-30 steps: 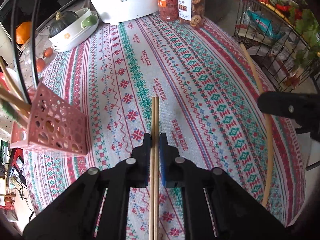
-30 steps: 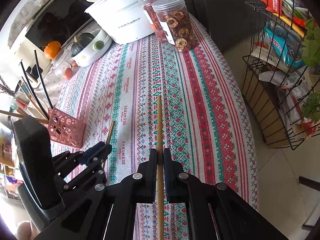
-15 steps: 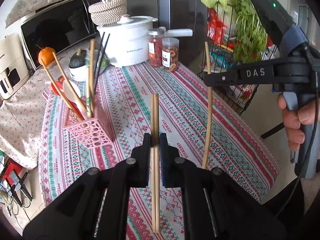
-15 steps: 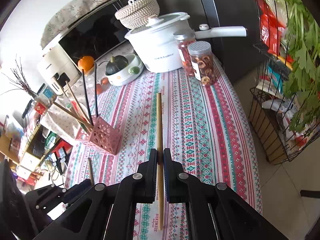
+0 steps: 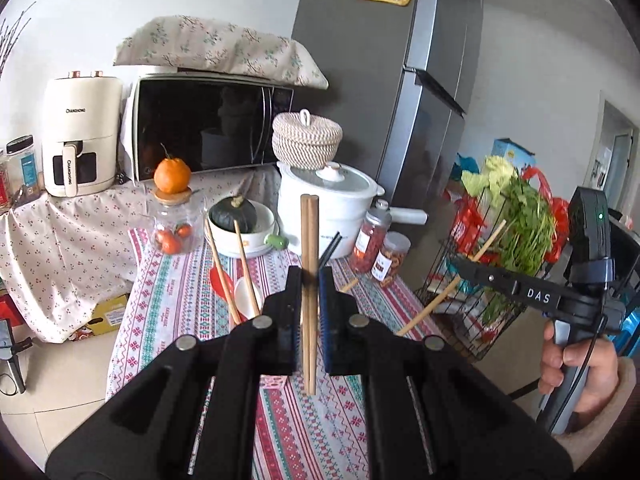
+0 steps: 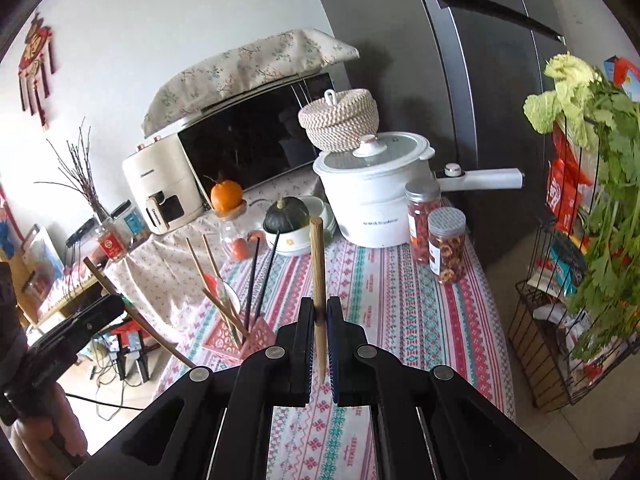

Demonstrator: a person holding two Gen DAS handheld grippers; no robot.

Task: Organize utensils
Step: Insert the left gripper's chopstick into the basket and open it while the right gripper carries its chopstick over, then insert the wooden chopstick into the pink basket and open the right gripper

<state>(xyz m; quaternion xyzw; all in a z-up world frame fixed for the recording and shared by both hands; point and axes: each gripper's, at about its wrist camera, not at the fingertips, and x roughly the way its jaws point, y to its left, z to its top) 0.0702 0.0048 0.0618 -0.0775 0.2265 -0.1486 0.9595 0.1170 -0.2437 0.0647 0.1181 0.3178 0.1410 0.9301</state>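
Black two-finger left gripper (image 5: 310,280), silver pivot screws, blue pads, right gripper (image 5: 464,263) lettered DAS, beige sleeve (image 5: 600,436)

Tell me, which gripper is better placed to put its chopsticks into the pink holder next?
Probably left. The left gripper holds its chopstick pair almost above the pink holder; the right gripper sits further aside.
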